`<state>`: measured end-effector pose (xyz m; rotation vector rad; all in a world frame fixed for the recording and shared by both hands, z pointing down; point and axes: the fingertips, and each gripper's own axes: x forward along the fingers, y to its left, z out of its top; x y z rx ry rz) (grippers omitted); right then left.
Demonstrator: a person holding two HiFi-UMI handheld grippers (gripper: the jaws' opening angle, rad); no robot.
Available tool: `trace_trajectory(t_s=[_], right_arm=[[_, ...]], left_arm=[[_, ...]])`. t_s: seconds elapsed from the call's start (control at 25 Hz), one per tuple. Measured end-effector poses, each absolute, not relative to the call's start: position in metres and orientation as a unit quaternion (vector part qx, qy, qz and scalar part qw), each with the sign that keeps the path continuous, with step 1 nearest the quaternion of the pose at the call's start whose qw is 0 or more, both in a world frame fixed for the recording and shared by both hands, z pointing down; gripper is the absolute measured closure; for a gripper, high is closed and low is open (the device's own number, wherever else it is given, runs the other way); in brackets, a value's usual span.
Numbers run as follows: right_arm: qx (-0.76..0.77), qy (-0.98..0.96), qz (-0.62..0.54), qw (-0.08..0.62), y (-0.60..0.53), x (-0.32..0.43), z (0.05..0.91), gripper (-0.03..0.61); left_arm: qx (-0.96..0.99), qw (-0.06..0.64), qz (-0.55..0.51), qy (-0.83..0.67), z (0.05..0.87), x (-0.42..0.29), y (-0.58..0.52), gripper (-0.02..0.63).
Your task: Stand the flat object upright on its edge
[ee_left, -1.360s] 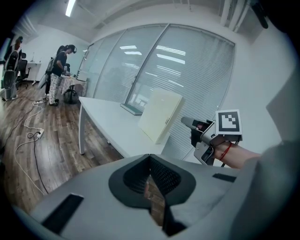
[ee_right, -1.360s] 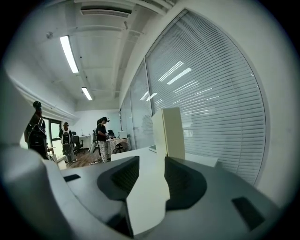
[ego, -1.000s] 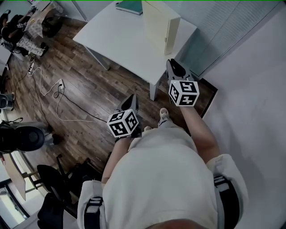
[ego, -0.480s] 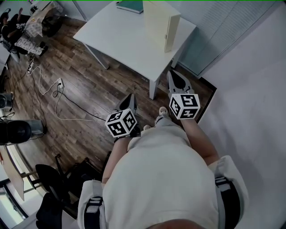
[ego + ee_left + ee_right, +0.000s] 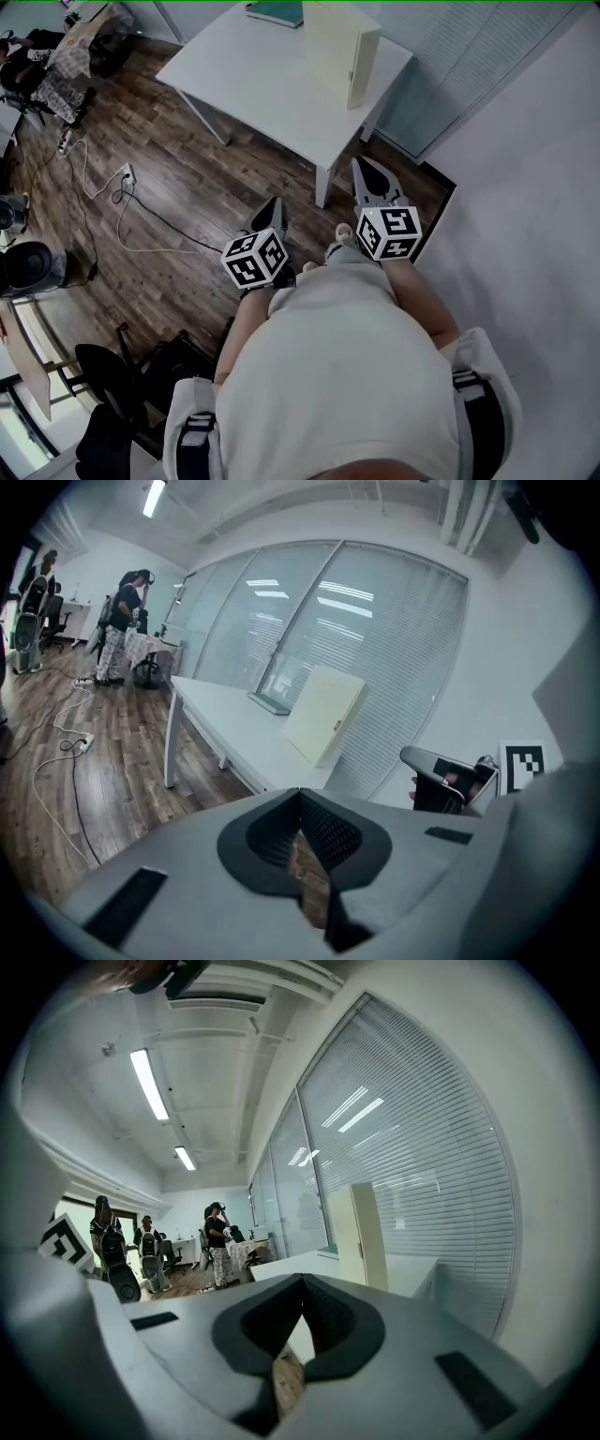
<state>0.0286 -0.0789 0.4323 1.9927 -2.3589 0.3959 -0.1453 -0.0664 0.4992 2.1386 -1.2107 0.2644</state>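
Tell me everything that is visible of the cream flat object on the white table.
The cream flat object is a plain, stiff-looking rectangular slab, like a closed folder or thin box, with broad matte faces. Its narrow side bears a small mark. It stands upright on its edge near the corner of the white table. Only the table touches it; a teal book lies apart behind it.

A teal book (image 5: 277, 13) lies on the white table (image 5: 253, 84) (far edge), a power strip (image 5: 125, 175) on the wooden floor (image 5: 206, 178).

Two grippers (image 5: 276, 202) (image 5: 362, 163), one table (image 5: 253, 80), one folder (image 5: 331, 42)
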Motion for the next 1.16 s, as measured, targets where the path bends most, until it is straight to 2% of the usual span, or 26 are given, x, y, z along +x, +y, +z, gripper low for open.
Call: trace_trajectory(t_s=[1.16], right_arm=[[0.633, -0.755, 0.168, 0.014, -0.076, 0.032, 0.452, 0.56]], left_arm=[[0.818, 0.328, 0.103, -0.462, 0.498, -0.148, -0.072, 0.594]])
